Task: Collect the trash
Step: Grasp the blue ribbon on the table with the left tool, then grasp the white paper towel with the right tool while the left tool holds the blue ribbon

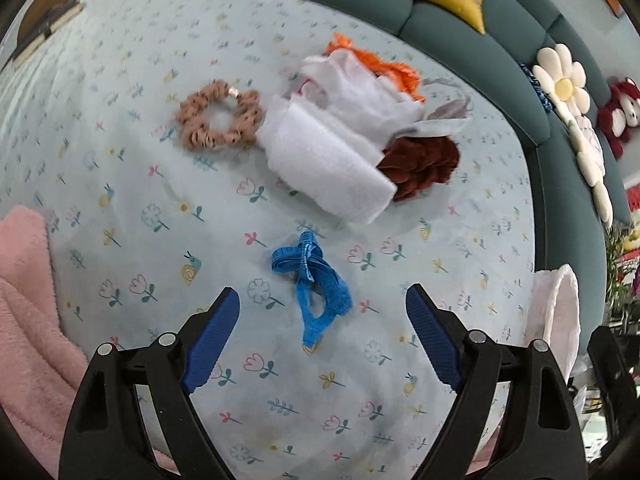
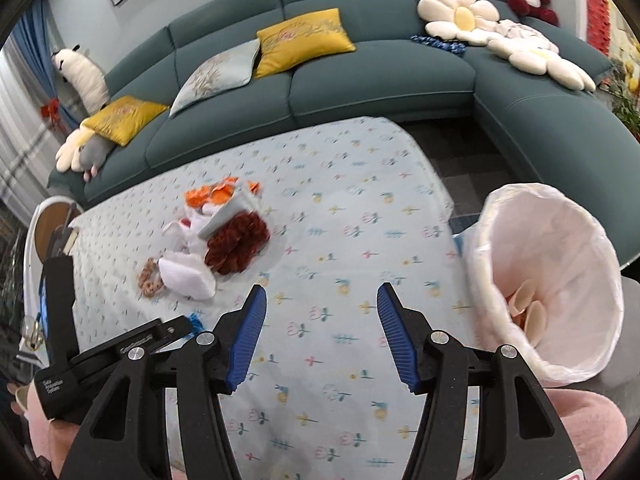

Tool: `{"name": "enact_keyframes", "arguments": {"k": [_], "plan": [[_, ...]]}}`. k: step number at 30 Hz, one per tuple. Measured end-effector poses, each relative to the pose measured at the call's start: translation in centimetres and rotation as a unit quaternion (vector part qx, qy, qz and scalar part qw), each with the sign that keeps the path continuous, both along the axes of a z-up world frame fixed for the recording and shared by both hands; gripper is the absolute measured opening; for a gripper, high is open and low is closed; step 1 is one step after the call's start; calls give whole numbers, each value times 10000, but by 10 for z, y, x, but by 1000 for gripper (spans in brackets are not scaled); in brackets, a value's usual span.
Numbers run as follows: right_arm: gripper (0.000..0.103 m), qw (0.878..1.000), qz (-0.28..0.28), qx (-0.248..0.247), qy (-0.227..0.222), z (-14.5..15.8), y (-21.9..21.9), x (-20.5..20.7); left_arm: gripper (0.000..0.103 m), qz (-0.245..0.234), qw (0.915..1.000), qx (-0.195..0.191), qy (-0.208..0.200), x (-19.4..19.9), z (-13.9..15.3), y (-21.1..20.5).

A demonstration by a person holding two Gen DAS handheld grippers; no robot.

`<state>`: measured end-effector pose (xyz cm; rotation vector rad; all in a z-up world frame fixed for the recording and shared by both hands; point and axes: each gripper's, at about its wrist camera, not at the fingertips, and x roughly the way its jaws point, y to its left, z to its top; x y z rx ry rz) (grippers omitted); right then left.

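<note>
A crumpled blue ribbon (image 1: 313, 285) lies on the floral tablecloth (image 1: 120, 184) just ahead of my open, empty left gripper (image 1: 322, 304). Beyond it lie a white fleece scrap (image 1: 328, 160), a dark red scrunchie (image 1: 422, 164), orange fabric (image 1: 384, 66) and a tan scrunchie (image 1: 218, 118). My right gripper (image 2: 320, 300) is open and empty over bare cloth. A bin lined with a pale pink bag (image 2: 560, 280) stands at the table's right edge, with peach scraps inside. The same pile shows in the right wrist view: white scrap (image 2: 186, 274), red scrunchie (image 2: 238, 242).
A teal sofa (image 2: 380, 80) with yellow cushions (image 2: 302, 40) and flower pillows (image 2: 460, 14) curves behind the table. A pink fluffy blanket (image 1: 28, 312) lies at the near left. The left gripper's body (image 2: 80, 352) shows in the right wrist view. The bin also shows at the left view's right edge (image 1: 558, 312).
</note>
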<state>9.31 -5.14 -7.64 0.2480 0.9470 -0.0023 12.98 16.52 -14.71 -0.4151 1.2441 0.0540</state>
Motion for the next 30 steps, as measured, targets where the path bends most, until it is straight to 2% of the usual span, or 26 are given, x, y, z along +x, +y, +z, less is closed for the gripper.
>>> {"name": "enact_keyframes", "arguments": {"k": [3,6,10,11,12,13,16,21,26,30], "plan": [[56,9999,56,-9,87,-7,8,6,80,90,9997,-135,184,8,-11,0],[56,9998,87,-18,157,-11,14,9,76,182,9993,-70,317,17,-21,-1],[56,9996,145,-53,227,-14,19,15,58,242,9982,-135,538,26,-35,-1],[56,9996,168,-59,241,-15,22,17,57,241,9982,-109,536,27,-36,-1],[56,9995,191,-66,255,-16,24,18,50,191,9987,-65,476,26,-34,-2],[56,9994,215,-70,271,-16,26,20,35,114,9989,-62,457,26,-34,-2],[56,9989,349,-34,325,-20,37,26,23,-3,9990,-133,426,23,-33,1],[56,9971,652,23,381,-26,62,38,17,-120,9996,75,224,13,-20,16],[55,9942,954,161,473,-38,96,58,16,3,9998,153,102,13,-8,44],[54,9918,1146,210,532,-48,122,75,16,33,9992,396,-59,14,1,64]]}}
